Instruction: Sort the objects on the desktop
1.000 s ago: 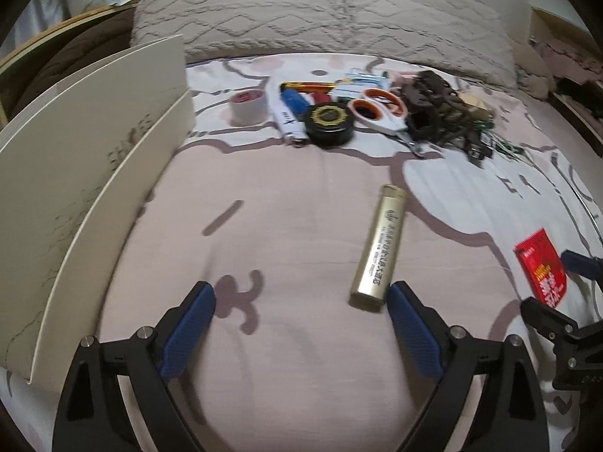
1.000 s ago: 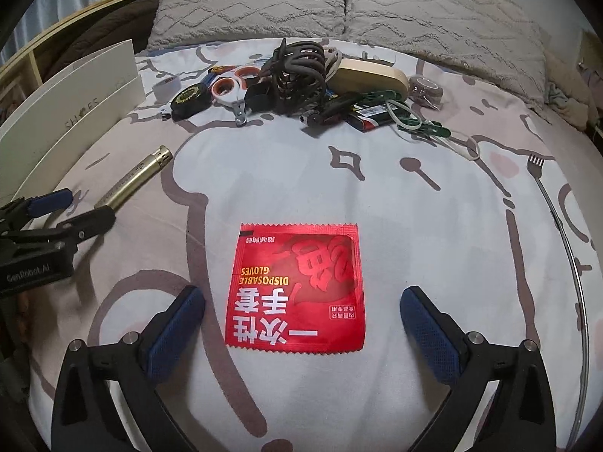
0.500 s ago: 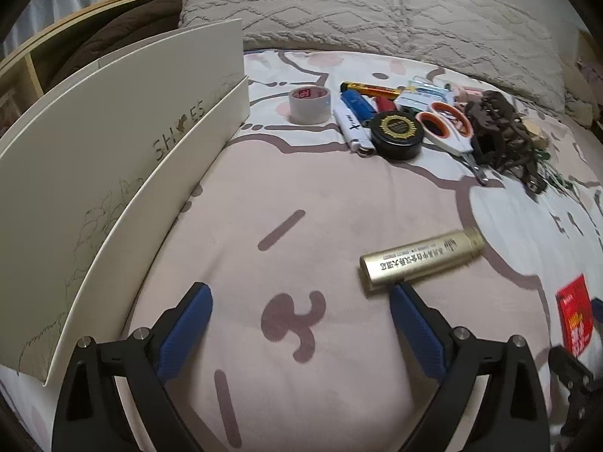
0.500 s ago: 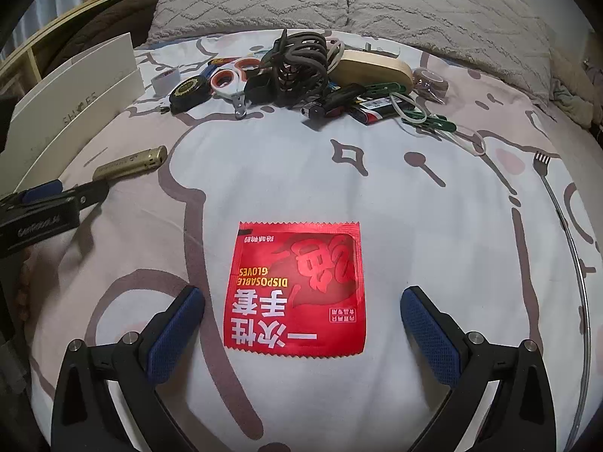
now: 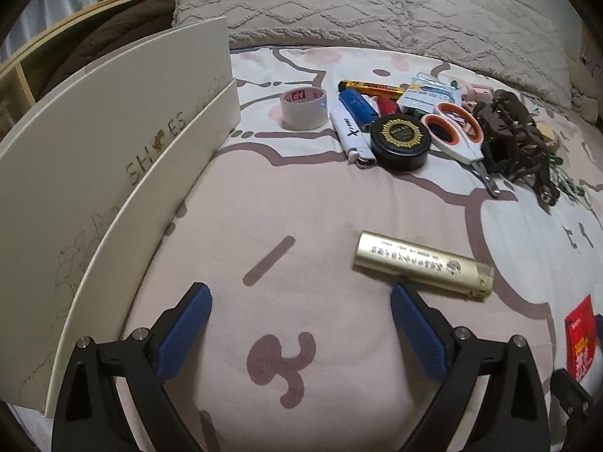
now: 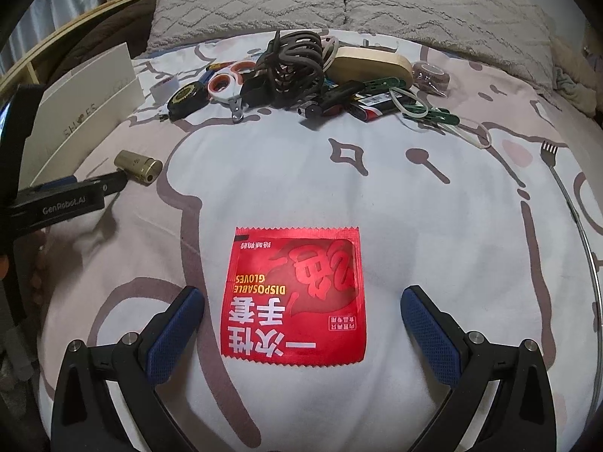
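A gold tube [image 5: 424, 264] lies crosswise on the bedsheet just beyond my left gripper's right fingertip; it also shows in the right wrist view [image 6: 138, 167]. My left gripper [image 5: 299, 303] is open and empty. A red packet of disposable gloves [image 6: 296, 295] lies flat between the open fingers of my right gripper [image 6: 301, 307], which holds nothing. The packet's edge shows in the left wrist view [image 5: 580, 342]. The left gripper [image 6: 69, 197] reaches in from the left of the right wrist view.
A white shoe box lid [image 5: 109, 173] stands along the left. At the back lie a tape roll [image 5: 304, 108], lighters [image 5: 352, 133], a black round tin [image 5: 400, 144], scissors [image 5: 458, 137], a brown hair claw [image 6: 296, 62], a wooden brush [image 6: 371, 66], pegs and rubber bands. Pillows [image 6: 339, 0] lie behind.
My left gripper has swung left towards the box lid, and the gold tube has turned from lengthwise to crosswise by its right fingertip. The right gripper has stayed over the red packet.
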Available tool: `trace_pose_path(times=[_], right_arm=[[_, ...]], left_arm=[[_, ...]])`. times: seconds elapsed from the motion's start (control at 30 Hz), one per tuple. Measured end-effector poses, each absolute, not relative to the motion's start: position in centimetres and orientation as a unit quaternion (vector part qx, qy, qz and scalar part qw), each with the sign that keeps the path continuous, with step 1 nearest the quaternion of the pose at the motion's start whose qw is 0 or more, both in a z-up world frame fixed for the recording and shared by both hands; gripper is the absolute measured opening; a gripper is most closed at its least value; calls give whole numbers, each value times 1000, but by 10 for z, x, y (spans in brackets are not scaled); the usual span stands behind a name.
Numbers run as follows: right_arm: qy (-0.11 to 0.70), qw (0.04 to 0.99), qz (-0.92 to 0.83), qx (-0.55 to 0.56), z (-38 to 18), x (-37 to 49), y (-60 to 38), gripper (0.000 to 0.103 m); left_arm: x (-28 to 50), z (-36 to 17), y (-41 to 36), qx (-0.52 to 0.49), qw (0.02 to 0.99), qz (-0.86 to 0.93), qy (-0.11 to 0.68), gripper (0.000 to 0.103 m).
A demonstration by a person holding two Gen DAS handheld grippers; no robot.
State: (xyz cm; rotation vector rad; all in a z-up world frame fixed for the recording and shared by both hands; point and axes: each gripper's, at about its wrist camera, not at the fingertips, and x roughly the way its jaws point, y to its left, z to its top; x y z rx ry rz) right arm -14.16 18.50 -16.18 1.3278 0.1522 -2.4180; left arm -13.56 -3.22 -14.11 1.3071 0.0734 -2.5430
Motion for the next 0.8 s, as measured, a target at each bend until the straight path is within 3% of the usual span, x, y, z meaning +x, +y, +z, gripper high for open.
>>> trace_pose_path(times=[0.33,0.57,0.8], right_arm=[[38,193,-867,458,-160,-139,190,103],[13,200,-872,447,-157,-138,195,103],[24,188,-878,439,-155,-136,193,90]], left_arm=[[-127,-138,-10,449,19,-893,33,103],[-143,-140,1,458,1,-888,24,103],[-157,-141,1,461,-3,-887,21,103]])
